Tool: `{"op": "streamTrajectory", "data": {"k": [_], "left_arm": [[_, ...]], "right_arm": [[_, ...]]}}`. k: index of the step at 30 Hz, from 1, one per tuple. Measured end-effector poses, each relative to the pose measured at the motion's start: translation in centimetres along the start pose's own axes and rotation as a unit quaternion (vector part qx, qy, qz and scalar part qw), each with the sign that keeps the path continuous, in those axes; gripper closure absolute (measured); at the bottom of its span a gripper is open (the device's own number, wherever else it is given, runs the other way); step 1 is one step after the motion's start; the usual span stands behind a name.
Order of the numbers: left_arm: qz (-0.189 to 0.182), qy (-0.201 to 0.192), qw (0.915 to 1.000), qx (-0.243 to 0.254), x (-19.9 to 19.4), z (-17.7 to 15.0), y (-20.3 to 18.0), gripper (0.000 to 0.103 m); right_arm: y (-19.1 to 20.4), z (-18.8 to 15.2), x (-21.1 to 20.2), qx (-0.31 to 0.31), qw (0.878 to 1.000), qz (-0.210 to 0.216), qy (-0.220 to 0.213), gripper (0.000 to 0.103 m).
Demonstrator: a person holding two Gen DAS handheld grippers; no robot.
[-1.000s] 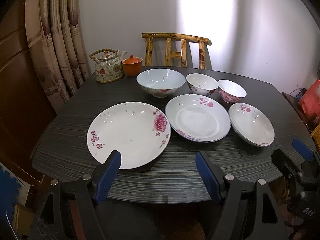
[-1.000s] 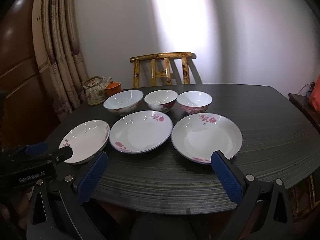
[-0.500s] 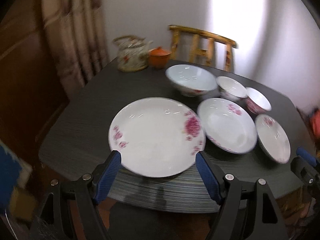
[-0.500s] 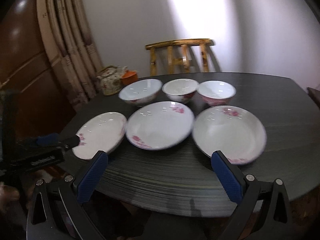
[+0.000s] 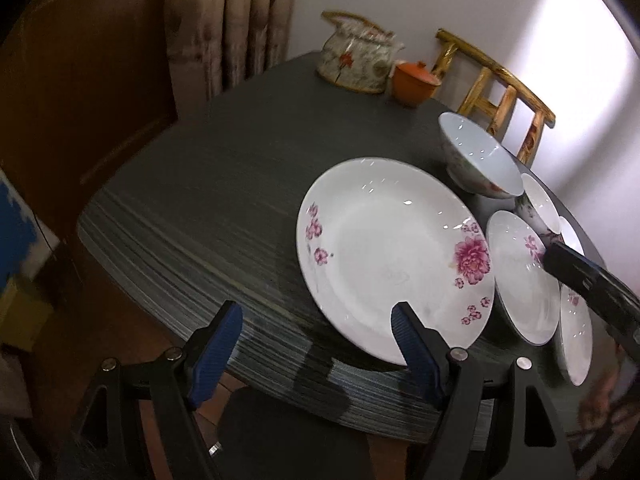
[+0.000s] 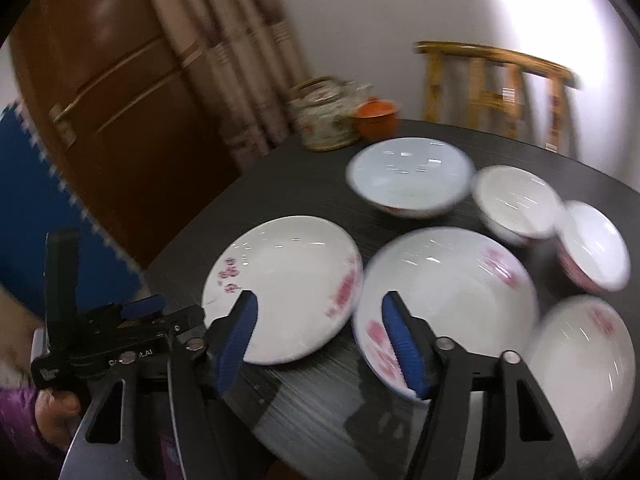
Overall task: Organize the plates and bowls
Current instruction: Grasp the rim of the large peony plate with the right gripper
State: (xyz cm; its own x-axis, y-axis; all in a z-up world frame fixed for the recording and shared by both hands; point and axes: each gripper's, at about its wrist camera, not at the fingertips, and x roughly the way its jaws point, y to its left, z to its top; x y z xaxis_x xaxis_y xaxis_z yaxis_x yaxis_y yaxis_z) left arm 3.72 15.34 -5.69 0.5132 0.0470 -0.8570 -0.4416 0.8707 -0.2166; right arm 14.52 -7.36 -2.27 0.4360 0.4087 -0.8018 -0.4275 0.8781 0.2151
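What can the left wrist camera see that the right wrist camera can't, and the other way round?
Only the left wrist view shows the left gripper head on, jaws open and empty. Only the right wrist view shows the door, blue mat and a hand; the right gripper is closing with nothing between its jaws. Both show the big plate, bowls, teapot, orange pot and chair.

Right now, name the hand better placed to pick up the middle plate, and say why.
Right. The right tool hangs at the near rim of the middle plate, its jaws closing with nothing between them yet. The left tool sits at the large flat plate instead.
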Motion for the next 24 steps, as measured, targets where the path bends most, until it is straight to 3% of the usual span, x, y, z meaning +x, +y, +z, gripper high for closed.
{"op": "streamTrajectory", "data": {"k": [3, 13, 21, 24], "left_arm": [[0.0, 0.018, 0.9998, -0.012, 1.0, 0.1, 0.5, 0.024], [-0.003, 0.032, 0.9995, 0.004, 2.3, 0.5, 0.1, 0.024], [-0.019, 0.048, 0.9985, 0.019, 3.4, 0.2, -0.1, 0.024], [-0.027, 0.054, 0.9977, 0.032, 3.8, 0.2, -0.5, 0.035]], "right_arm": [[0.2, 1.6, 3.5, -0.028, 0.999, 0.014, 0.034, 0.066], [-0.2, 4.3, 10.6, -0.082, 0.992, -0.016, 0.096, 0.066], [-1.2, 5.2, 13.2, -0.08, 0.989, -0.007, 0.124, 0.066], [-1.1, 5.0, 14.3, -0.089, 0.986, -0.007, 0.14, 0.066]]}}
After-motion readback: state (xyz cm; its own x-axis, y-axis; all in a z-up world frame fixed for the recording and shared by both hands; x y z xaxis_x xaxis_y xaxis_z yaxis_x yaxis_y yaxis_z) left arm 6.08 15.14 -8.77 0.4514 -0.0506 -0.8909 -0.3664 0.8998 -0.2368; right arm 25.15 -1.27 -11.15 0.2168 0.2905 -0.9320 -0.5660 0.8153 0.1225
